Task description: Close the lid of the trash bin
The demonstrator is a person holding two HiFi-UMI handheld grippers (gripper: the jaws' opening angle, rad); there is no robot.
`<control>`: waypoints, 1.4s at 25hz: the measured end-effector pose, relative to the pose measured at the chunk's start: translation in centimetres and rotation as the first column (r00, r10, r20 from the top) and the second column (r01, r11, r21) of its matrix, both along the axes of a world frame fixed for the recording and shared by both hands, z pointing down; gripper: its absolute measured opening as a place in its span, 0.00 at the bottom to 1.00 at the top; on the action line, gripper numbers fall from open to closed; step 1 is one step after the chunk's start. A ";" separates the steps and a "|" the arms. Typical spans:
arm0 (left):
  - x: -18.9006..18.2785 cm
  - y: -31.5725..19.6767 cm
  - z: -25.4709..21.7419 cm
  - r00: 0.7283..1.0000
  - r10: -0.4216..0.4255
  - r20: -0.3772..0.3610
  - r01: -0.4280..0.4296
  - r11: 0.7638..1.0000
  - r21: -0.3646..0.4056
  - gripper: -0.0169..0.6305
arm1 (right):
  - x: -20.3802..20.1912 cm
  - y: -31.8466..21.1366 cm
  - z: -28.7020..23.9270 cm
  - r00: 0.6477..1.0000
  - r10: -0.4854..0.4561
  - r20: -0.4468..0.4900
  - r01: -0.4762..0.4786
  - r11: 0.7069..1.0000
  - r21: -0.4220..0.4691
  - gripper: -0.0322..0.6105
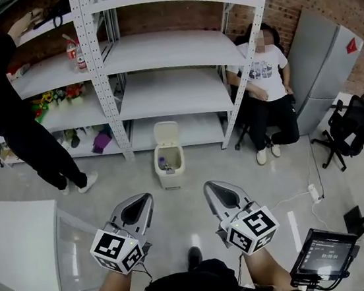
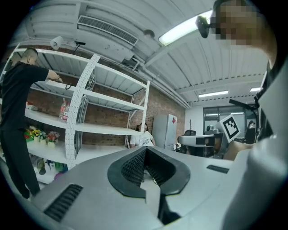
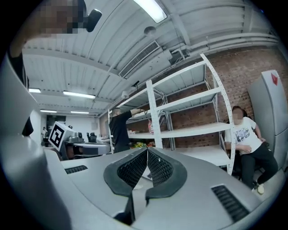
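A small cream trash bin (image 1: 169,165) stands on the floor in front of the white shelving, its lid (image 1: 166,133) tipped up and open, with some rubbish inside. Both grippers hang low in the head view, well short of the bin and apart from it. My left gripper (image 1: 147,196) points toward the bin from the lower left and is shut with nothing in it. My right gripper (image 1: 207,185) points in from the lower right, also shut and empty. In the left gripper view the left gripper (image 2: 145,148) has its jaws meeting at the tips, and so does the right gripper (image 3: 147,149) in the right gripper view.
White metal shelving (image 1: 171,63) fills the back against a brick wall. A person in black (image 1: 12,117) reaches up at the left; another person (image 1: 264,90) sits at the right. A grey cabinet (image 1: 324,63), office chair (image 1: 355,125), white table (image 1: 23,249), floor cable (image 1: 311,192) and screen (image 1: 324,254) are around.
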State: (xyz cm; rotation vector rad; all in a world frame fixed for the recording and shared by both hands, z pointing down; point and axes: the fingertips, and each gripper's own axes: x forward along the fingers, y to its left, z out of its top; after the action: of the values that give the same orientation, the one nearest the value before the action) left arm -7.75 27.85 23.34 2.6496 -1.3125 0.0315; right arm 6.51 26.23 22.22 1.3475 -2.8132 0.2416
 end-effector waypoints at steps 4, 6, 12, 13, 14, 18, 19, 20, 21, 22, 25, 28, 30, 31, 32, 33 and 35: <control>1.6 -5.4 0.0 0.999 -0.033 0.011 0.033 0.999 -0.019 0.01 | 2.5 -6.3 0.5 1.000 -0.003 -0.011 0.003 1.000 -0.016 0.06; 1.9 -7.9 0.2 0.999 -0.044 0.013 0.044 0.998 -0.034 0.01 | 2.8 -8.9 1.2 1.000 -0.005 -0.006 0.005 0.999 -0.038 0.06; 1.8 -16.4 2.0 0.999 -0.044 0.003 0.044 0.996 -0.074 0.01 | 2.9 -16.9 4.1 1.000 0.002 -0.021 -0.004 0.996 -0.090 0.06; 1.7 -18.0 2.5 0.999 -0.041 0.003 0.042 0.996 -0.080 0.01 | 2.8 -18.4 4.7 1.000 0.008 -0.024 -0.010 0.995 -0.102 0.06; 1.4 -19.7 3.1 0.999 -0.040 0.003 0.040 0.996 -0.085 0.01 | 2.6 -20.0 5.2 1.000 0.012 -0.029 -0.016 0.993 -0.113 0.06; -0.5 -27.3 5.2 1.000 -0.028 -0.005 0.027 0.995 -0.092 0.01 | 0.4 -27.0 7.2 0.998 0.021 -0.061 -0.029 0.992 -0.125 0.06; -1.1 -29.4 5.7 1.000 -0.026 -0.007 0.026 0.995 -0.094 0.01 | -0.2 -29.0 7.6 0.997 0.026 -0.068 -0.034 0.991 -0.127 0.06; -1.8 -31.6 6.2 1.000 -0.026 -0.009 0.025 0.995 -0.098 0.01 | -0.9 -30.9 8.0 0.997 0.033 -0.071 -0.042 0.990 -0.132 0.06; -2.4 -33.7 6.7 1.000 -0.024 -0.012 0.022 0.994 -0.103 0.01 | -1.4 -32.9 8.5 0.996 0.041 -0.074 -0.051 0.989 -0.140 0.06; -2.9 -35.8 7.1 1.000 -0.018 -0.016 0.017 0.994 -0.110 0.01 | -1.9 -34.8 9.0 0.996 0.048 -0.079 -0.060 0.987 -0.149 0.06; -3.9 -41.7 9.0 1.000 0.019 -0.009 -0.020 0.991 -0.136 0.01 | -3.2 -40.4 10.8 0.992 0.068 -0.102 -0.085 0.981 -0.173 0.06; -4.3 -47.2 11.9 0.998 0.053 0.018 -0.049 0.984 -0.171 0.01 | -4.2 -45.9 13.4 0.992 0.080 -0.096 -0.099 0.974 -0.205 0.06; -3.7 -50.3 14.3 0.997 0.071 0.025 -0.064 0.974 -0.216 0.01 | -4.4 -48.9 15.7 0.993 0.078 -0.090 -0.098 0.964 -0.246 0.06; -3.3 -51.5 15.6 0.997 0.078 0.027 -0.069 0.968 -0.243 0.01 | -4.2 -50.2 17.0 0.993 0.075 -0.092 -0.098 0.958 -0.268 0.06; -2.9 -52.6 16.9 0.996 0.081 0.028 -0.070 0.961 -0.269 0.01 | -4.0 -51.4 18.3 0.993 0.072 -0.096 -0.097 0.952 -0.291 0.06; -2.6 -53.7 18.3 0.996 0.080 0.030 -0.068 0.953 -0.294 0.01 | -3.8 -52.5 19.6 0.993 0.068 -0.099 -0.096 0.945 -0.313 0.06; -2.2 -55.9 21.0 0.997 0.065 0.033 -0.050 0.938 -0.342 0.01 | -3.4 -54.9 22.4 0.993 0.062 -0.099 -0.094 0.930 -0.357 0.06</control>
State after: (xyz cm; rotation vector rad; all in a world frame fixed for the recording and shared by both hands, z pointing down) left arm -9.98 -28.08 44.38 2.4011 -1.1222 0.2992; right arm 3.07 -28.68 44.58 1.3452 -2.4849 0.6499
